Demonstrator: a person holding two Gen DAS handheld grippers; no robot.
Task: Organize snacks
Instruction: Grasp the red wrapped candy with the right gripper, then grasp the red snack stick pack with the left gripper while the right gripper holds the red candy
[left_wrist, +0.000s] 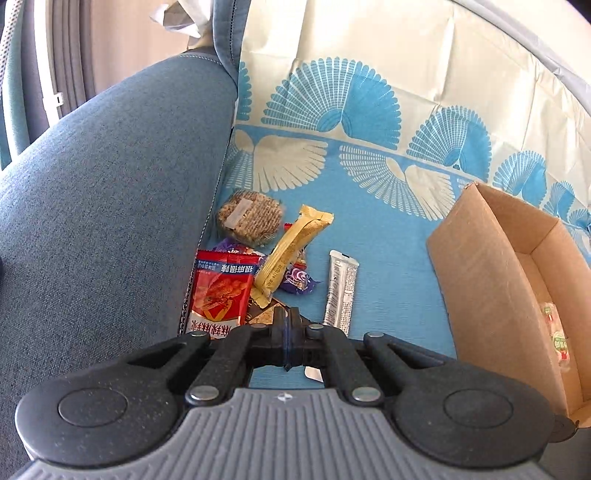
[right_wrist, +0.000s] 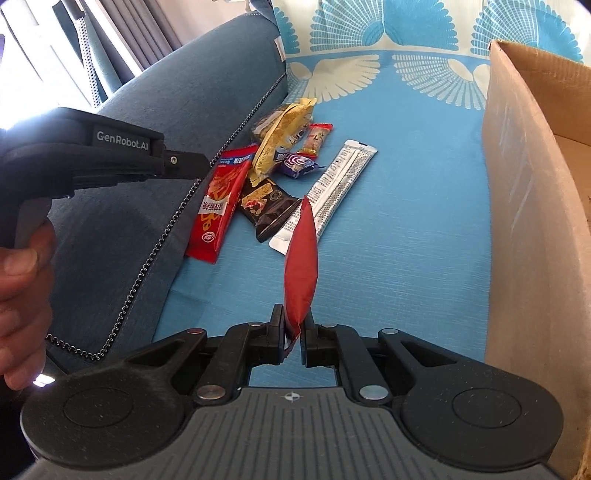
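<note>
1. Right gripper (right_wrist: 293, 325) is pinching a small red packet (right_wrist: 301, 258) by its bottom edge. The packet sticks out ahead of the jaws, up off the blue cover (right_wrist: 406, 258), between the snack pile and the box.
2. Left gripper (left_wrist: 287, 332) is clenched tight with nothing in it, hanging over the near end of the pile. You can also see it from the right camera, with a hand (right_wrist: 22, 295) wrapped round the handle.
3. The pile sits on the cover right up against the sofa arm (left_wrist: 92, 203): a red pack (left_wrist: 219, 295), a yellow bar (left_wrist: 291, 251) lying across a purple candy (left_wrist: 299, 278), a round cracker (left_wrist: 251, 218) at the far end, and a dark pack (right_wrist: 266, 206).
4. A white stick (left_wrist: 341, 291) lies a bit apart from the pile, towards the box.
5. The cardboard box (left_wrist: 480, 277) is on the right, open, with a wrapped snack (left_wrist: 557, 339) already inside.
</note>
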